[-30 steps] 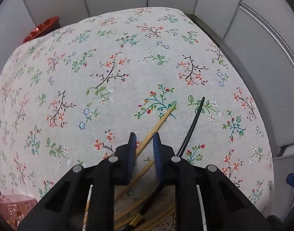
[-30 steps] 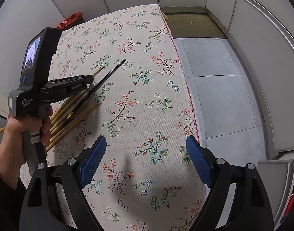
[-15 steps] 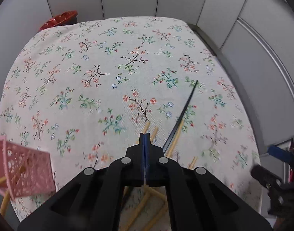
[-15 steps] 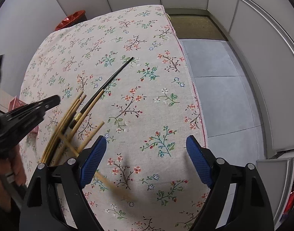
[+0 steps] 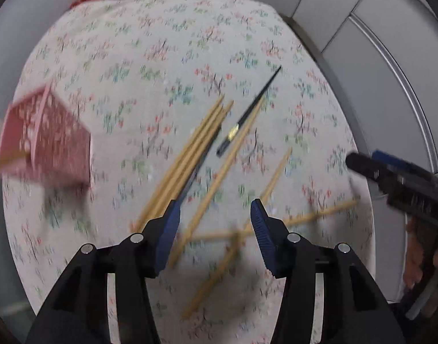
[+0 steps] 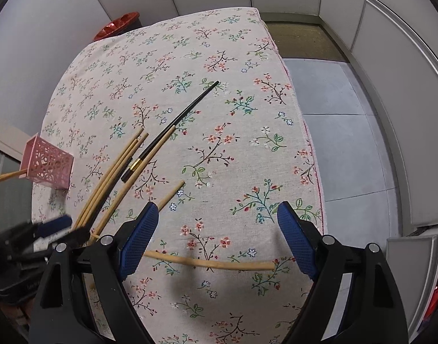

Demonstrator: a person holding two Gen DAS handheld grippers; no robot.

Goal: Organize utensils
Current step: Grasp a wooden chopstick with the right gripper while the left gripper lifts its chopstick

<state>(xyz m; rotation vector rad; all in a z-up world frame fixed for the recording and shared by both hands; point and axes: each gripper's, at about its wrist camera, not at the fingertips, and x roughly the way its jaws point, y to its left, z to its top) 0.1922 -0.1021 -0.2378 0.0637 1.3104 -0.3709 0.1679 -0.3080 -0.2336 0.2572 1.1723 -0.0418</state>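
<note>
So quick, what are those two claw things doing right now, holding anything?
Left gripper: open, holding nothing, above the scattered wooden chopsticks.
Right gripper: open, holding nothing, over one loose chopstick.

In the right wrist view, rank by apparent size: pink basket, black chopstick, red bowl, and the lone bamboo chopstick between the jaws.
1. Black chopstick and lone bamboo chopstick: similar length; the bamboo one lies nearer, so unsure.
2. Pink basket.
3. Red bowl, farthest away.

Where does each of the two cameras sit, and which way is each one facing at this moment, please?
Left wrist: on the left gripper, jaws open, looking down over scattered bamboo chopsticks; right gripper at its right edge.
Right wrist: on the right gripper, jaws open, facing along the floral tablecloth towards the wall; left gripper at lower left.
Shared: black chopstick, pink basket.
</note>
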